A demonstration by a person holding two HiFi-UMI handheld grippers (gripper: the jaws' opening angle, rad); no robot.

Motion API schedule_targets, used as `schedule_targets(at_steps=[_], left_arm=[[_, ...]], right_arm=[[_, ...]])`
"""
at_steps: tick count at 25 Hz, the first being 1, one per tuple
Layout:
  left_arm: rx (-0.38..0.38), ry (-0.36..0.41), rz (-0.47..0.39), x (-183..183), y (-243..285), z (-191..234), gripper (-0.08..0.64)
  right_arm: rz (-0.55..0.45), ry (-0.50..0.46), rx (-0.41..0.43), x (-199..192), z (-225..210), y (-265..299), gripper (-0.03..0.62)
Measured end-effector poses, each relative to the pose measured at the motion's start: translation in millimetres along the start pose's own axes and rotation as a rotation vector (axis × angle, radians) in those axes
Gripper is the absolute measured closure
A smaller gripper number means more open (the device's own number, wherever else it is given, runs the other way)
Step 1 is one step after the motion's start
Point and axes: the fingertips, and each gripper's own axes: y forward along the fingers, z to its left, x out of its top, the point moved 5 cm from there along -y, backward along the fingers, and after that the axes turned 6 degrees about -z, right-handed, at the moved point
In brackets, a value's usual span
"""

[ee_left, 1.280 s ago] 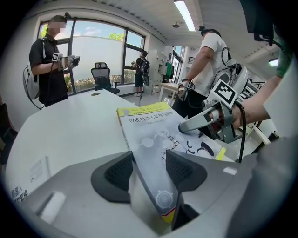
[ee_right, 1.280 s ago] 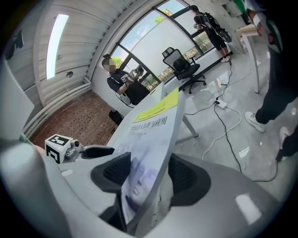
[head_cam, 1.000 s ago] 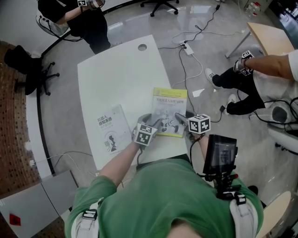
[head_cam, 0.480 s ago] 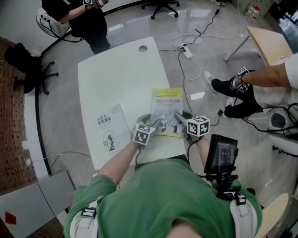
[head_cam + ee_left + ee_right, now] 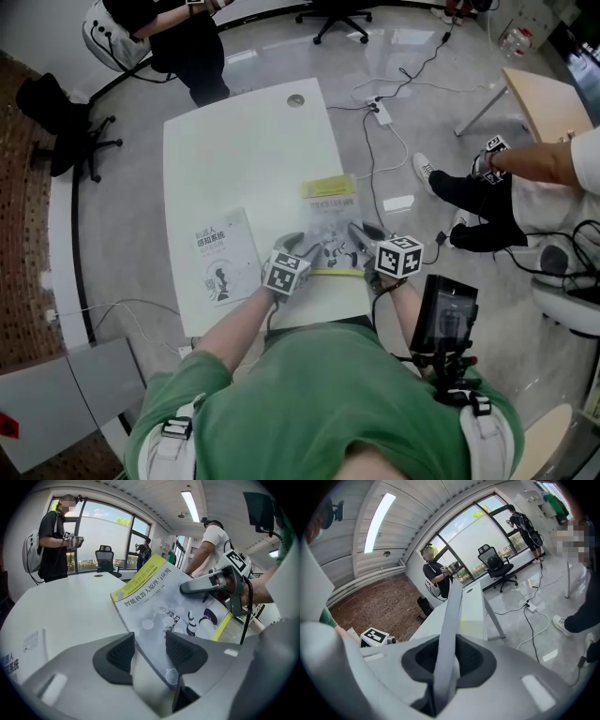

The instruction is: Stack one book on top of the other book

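Fingers of the left gripper stood apart and had just been closing a little, with the near left edge of the yellow-edged book passing between them; their pads did not appear to press on it. Off to the left of that gripper, the white book lay flat on the counter, its long axis running away from the person and roughly parallel to the yellow-edged book, with a strip of bare counter between the two. The yellow-edged book sat near the counter's right edge, tilted rather than flat, its right side raised. On that side the right gripper had just been closing, and its fingers were clamped on the book's right edge, which showed edge-on between the pads in the right gripper view. The step in hand looked like taking a two-sided hold on the yellow-edged book before lifting it. The coming move would turn on one relation: the white book lay to the left of both grippers, nearer the left one, so the held book would have to travel leftward across the bare strip and come down with its long axis matched to that of the white book. With only the right side firmly gripped, the book could sag or swing unless the left fingers closed on it first.
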Motion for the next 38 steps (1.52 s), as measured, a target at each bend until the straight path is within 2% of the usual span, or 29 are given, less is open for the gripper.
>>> schedule_targets(at_steps=[4,9,13,18,23,28,36,38], left_arm=[[0.008,-0.021,-0.031,0.5,-4.9,5.6,0.339],[-0.001,-0.059,-0.102,6.8,-25.5,5.3,0.341],[-0.027,-0.111,-0.166,8.7,-41.7,11.2,0.339],[-0.074,-0.141,-0.234,19.7,-53.5,10.3,0.328],[-0.152,-0.175,-0.281,22.1,-80.5,12.4,0.294],[-0.267,-0.198,-0.331,33.3,-87.8,9.7,0.264],[-0.388,-0.247,-0.404,52.0,-111.1,5.8,0.261],[-0.386,-0.234,-0.424,59.9,-119.1,1.9,0.279]], right_arm=[[-0.008,-0.005,0.032,6.2,6.4,3.0,0.523],[-0.032,-0.030,0.066,20.7,34.5,-8.5,0.523],[-0.056,-0.074,0.091,34.8,56.0,-17.3,0.525],[-0.074,-0.115,0.115,53.8,74.1,-29.4,0.525],[-0.112,-0.098,0.160,61.4,109.9,-36.3,0.524],[-0.135,-0.090,0.255,73.9,124.9,-37.6,0.524],[-0.140,-0.089,0.388,86.6,146.2,-41.2,0.523],[-0.142,-0.084,0.414,88.8,152.8,-41.9,0.523]])
